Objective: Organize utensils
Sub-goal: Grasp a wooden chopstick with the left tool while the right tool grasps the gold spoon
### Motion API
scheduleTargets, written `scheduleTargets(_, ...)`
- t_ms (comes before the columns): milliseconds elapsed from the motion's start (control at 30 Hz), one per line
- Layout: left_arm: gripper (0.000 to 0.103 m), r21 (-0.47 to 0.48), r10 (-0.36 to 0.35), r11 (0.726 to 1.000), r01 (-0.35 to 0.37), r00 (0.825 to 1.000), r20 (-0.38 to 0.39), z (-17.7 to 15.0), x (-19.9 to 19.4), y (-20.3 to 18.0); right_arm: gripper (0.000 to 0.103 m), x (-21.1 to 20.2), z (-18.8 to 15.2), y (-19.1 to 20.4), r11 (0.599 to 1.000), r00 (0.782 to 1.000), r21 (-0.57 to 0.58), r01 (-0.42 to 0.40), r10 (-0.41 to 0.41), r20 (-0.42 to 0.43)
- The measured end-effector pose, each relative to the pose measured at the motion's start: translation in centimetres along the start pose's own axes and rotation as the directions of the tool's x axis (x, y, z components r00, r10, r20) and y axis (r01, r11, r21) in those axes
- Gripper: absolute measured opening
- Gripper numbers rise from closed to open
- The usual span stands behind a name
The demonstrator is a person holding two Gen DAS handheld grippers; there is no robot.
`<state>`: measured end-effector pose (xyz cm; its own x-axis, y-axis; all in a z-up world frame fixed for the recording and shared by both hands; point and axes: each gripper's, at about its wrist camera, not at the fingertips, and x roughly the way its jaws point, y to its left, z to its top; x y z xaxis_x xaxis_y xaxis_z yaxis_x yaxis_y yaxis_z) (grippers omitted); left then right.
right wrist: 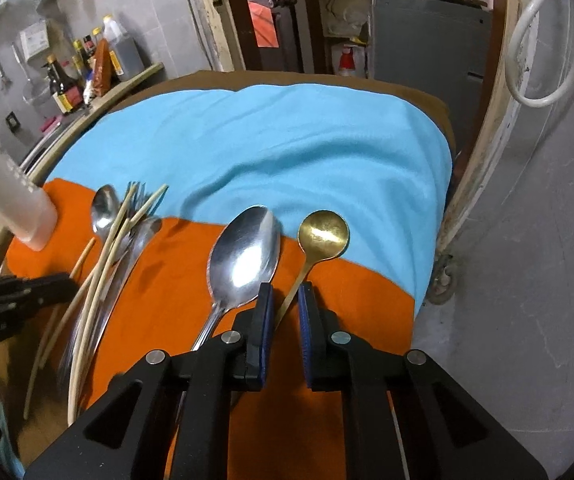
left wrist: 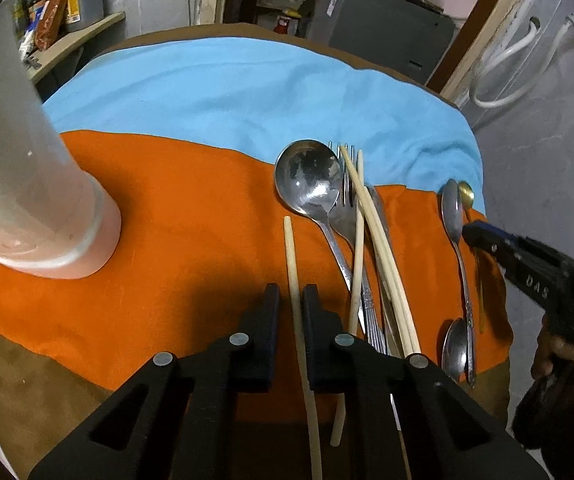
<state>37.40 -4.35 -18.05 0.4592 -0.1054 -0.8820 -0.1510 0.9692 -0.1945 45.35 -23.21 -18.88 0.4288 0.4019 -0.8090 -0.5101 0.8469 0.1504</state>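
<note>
On the orange cloth (left wrist: 175, 216) lies a pile of utensils: a steel ladle-like spoon (left wrist: 307, 178), a fork (left wrist: 347, 216) and several pale chopsticks (left wrist: 379, 240). One single chopstick (left wrist: 291, 264) lies apart, between the fingers of my left gripper (left wrist: 291, 300), which is open around it with small gaps. A steel spoon (right wrist: 245, 256) and a gold spoon (right wrist: 323, 234) lie at the right. My right gripper (right wrist: 285, 300) is open, straddling the gold spoon's handle. A frosted plastic cup (left wrist: 47, 208) stands at the left on the orange cloth.
A blue cloth (left wrist: 247, 92) covers the far half of the table. Another small steel spoon (left wrist: 457, 344) lies near the front right. A shelf with bottles (right wrist: 83, 76) is at the far left. A grey wall (right wrist: 527, 240) stands right of the table.
</note>
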Motion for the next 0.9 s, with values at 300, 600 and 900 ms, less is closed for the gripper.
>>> scheduleTargets(300, 0.002, -0.002, 0.051, 0.999, -0.051, 0.998, -0.027, 0.5, 0.3, -0.6, 0.011, 1.1, 1.3, -0.2, 0.999, 1.0, 0.033, -0.012, 0.012, -0.009)
scheduleTargets(600, 0.002, -0.097, 0.013, 0.995, -0.011, 1.0, 0.021, -1.4, -1.1, 0.6, 0.003, 0.2, 0.0, -0.6, 0.992, 0.997, 0.097, -0.08, 0.078, 0.025)
scheduleTargets(900, 0.002, -0.081, -0.028, 0.996, 0.027, 1.0, -0.007, -3.1, -2.4, 1.6, 0.002, -1.6, -3.0, 1.6, 0.985, 0.997, 0.151, -0.081, 0.08, 0.008)
